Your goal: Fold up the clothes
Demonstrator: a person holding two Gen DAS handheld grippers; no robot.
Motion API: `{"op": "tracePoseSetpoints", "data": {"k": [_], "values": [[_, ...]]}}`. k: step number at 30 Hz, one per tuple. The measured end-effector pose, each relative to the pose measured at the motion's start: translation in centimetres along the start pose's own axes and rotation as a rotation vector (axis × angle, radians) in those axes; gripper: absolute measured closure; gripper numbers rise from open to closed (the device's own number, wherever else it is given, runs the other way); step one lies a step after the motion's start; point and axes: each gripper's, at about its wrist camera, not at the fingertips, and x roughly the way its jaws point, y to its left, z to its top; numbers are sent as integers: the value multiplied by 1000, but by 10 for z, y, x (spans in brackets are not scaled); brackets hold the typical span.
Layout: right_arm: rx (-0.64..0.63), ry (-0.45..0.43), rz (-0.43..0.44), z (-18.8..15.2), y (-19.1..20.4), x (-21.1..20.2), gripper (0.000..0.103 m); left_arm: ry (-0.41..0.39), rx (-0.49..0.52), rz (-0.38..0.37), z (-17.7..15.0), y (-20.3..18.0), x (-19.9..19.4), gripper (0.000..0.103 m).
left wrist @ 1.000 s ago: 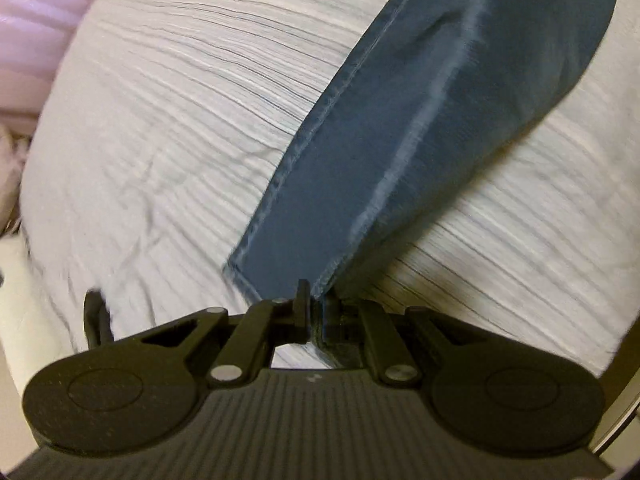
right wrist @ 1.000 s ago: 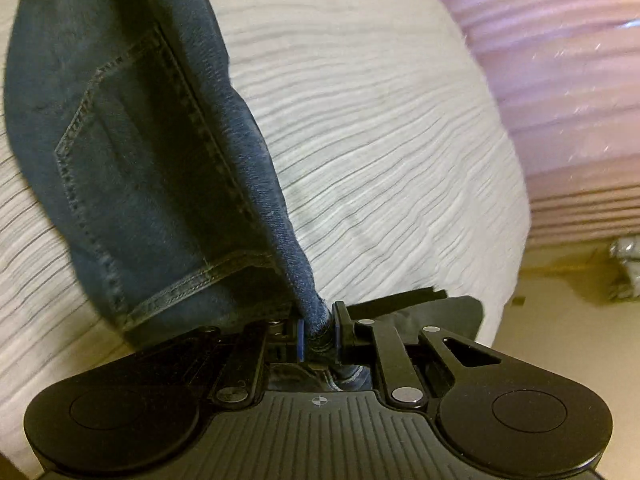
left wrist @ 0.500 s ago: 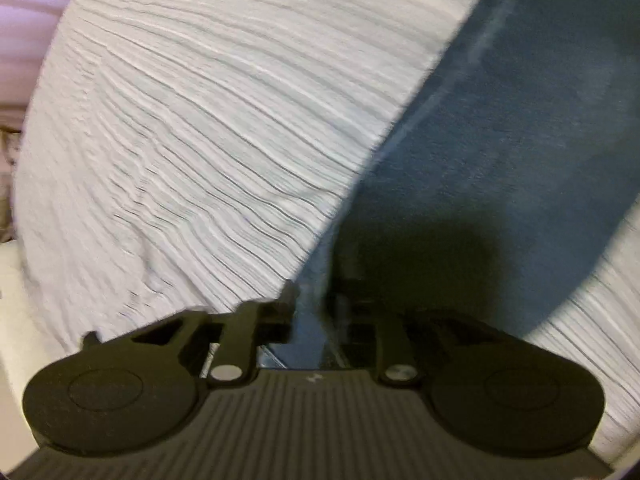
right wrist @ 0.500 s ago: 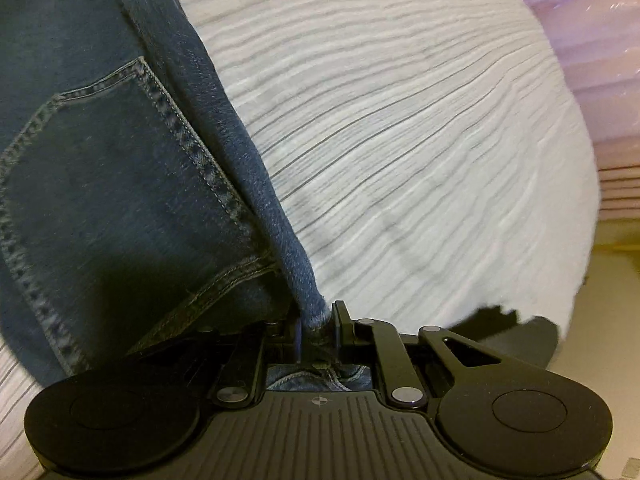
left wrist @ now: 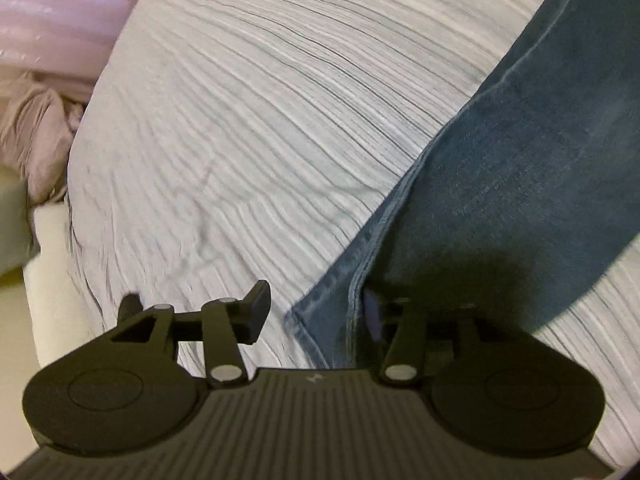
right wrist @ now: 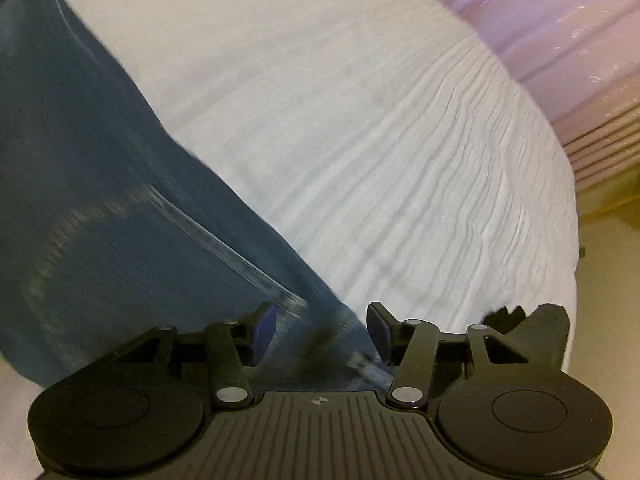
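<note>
Dark blue jeans lie flat on the white ribbed bedspread. In the left wrist view the hem end of a leg lies between the spread fingers of my left gripper, which is open. In the right wrist view the jeans stretch up to the left, blurred by motion. My right gripper is open, with the waist corner of the jeans lying loose between its blue pads.
A pink curtain hangs behind the bed on the right. A crumpled pinkish cloth lies past the bed's left edge, below more pink curtain. The bed's right edge drops to a beige floor.
Both grippers have opened and let go of the jeans. The jeans, held up by their ends a second ago, now lie flat on the bedspread.
</note>
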Motion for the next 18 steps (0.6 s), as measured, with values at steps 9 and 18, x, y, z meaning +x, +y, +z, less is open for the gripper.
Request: {"op": "tracePoseSetpoints", "data": {"k": [9,18], "values": [[82,-74,138,19,91,-50,50,-4,-105,24,-37,35,-13,51],[170,-52,129,64,175,-78,50,-118,-65,-24,-76,69,25,55]]}}
